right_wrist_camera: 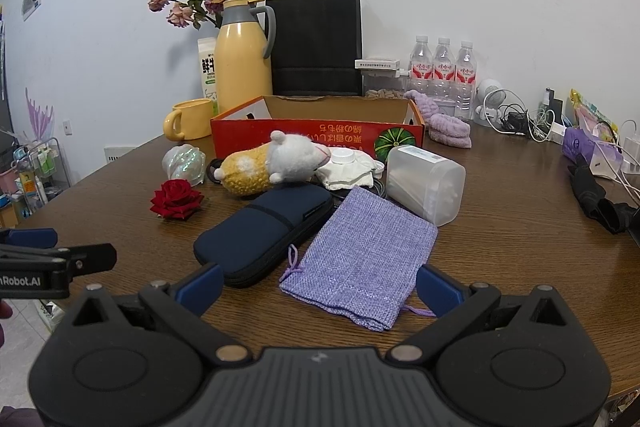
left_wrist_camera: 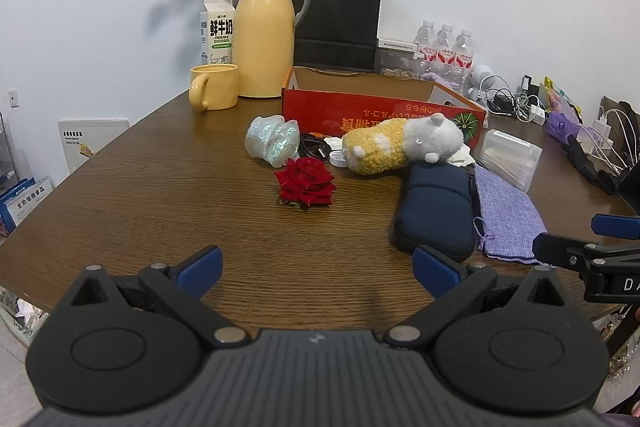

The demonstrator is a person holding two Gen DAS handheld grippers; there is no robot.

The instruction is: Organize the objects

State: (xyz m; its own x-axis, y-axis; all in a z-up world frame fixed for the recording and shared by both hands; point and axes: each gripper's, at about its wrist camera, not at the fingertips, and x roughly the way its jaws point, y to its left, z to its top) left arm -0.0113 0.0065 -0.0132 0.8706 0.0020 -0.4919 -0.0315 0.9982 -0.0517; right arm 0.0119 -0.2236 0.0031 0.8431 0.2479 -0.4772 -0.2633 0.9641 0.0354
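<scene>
An open red cardboard box (left_wrist_camera: 380,109) (right_wrist_camera: 316,137) stands mid-table. In front of it lie a yellow-and-white plush toy (left_wrist_camera: 400,143) (right_wrist_camera: 268,165), a red rose (left_wrist_camera: 306,183) (right_wrist_camera: 176,199), a shiny iridescent bag (left_wrist_camera: 274,139) (right_wrist_camera: 184,163), a navy zip case (left_wrist_camera: 434,211) (right_wrist_camera: 264,231), a lilac cloth pouch (left_wrist_camera: 508,215) (right_wrist_camera: 360,259) and a clear plastic container (left_wrist_camera: 510,159) (right_wrist_camera: 424,183). My left gripper (left_wrist_camera: 318,273) is open near the table's front edge, nothing between its fingers. My right gripper (right_wrist_camera: 320,287) is open just before the pouch's near edge.
At the back stand a yellow thermos (left_wrist_camera: 264,35), yellow mug (left_wrist_camera: 214,87), milk carton (left_wrist_camera: 218,31), dried roses, a black paper bag (left_wrist_camera: 338,19) and water bottles (right_wrist_camera: 442,71). Cables and chargers (right_wrist_camera: 520,119) crowd the right side. A white mask (right_wrist_camera: 348,171) and black cord lie among the items.
</scene>
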